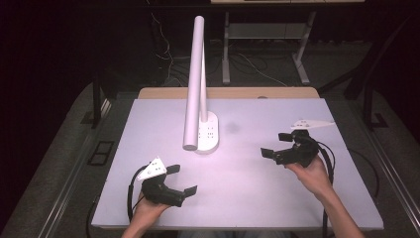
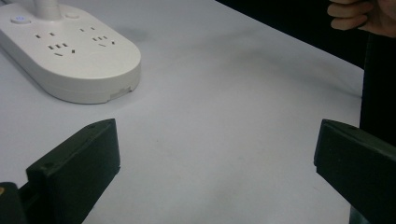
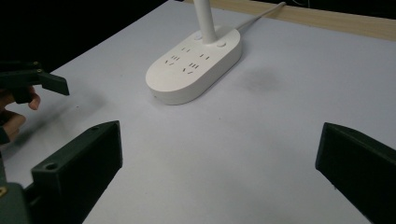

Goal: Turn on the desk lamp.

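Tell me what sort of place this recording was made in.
Probably a lab or workshop recording station. A white-topped table stands lit in a dark room, bare metal table legs and loose cables on the floor behind it. On the table sits a desk lamp whose base has sockets.

A white desk lamp [image 1: 200,89] stands upright at the frame's upper centre, its oval socket-studded base [image 1: 209,133] flat on the desk.

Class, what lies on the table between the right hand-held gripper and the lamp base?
Nothing: bare table separates the right hand-held gripper from the lamp base, as the right gripper view shows.
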The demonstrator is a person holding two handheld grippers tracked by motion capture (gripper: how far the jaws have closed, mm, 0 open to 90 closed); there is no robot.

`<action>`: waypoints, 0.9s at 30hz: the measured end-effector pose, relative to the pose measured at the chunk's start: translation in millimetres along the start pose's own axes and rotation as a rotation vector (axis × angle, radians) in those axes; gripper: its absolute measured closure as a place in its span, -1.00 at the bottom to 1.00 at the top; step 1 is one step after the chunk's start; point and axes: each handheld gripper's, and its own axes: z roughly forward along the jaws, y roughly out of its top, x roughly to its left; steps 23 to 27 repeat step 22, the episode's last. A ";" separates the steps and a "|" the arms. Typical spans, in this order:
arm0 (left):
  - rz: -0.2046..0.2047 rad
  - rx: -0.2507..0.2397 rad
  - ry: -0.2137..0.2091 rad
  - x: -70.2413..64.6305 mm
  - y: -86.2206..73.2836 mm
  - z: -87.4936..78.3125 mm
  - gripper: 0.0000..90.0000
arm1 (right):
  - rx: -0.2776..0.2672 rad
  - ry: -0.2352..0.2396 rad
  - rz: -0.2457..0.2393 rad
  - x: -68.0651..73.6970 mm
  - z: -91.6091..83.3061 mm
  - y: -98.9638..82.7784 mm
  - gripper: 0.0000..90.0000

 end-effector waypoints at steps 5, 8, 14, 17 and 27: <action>-0.001 -0.001 0.000 -0.8 0.1 -0.5 -1.00 | -0.017 -0.006 0.015 6.6 -12.3 -20.5 -0.99; 0.001 -0.001 0.000 -1.0 0.1 -0.6 -1.00 | -0.023 -0.019 0.017 8.8 -17.9 -34.1 -0.99; 0.003 0.002 0.000 -0.4 0.2 -0.2 -1.00 | -0.045 -0.057 0.034 11.6 -25.8 -63.4 -0.99; 0.003 0.005 0.000 -0.4 0.1 0.1 -1.00 | -0.041 -0.069 0.034 12.6 -28.4 -74.3 -0.99; 0.002 0.007 0.001 -0.3 0.2 0.1 -1.00 | -0.036 -0.085 0.016 15.9 -31.8 -88.5 -0.99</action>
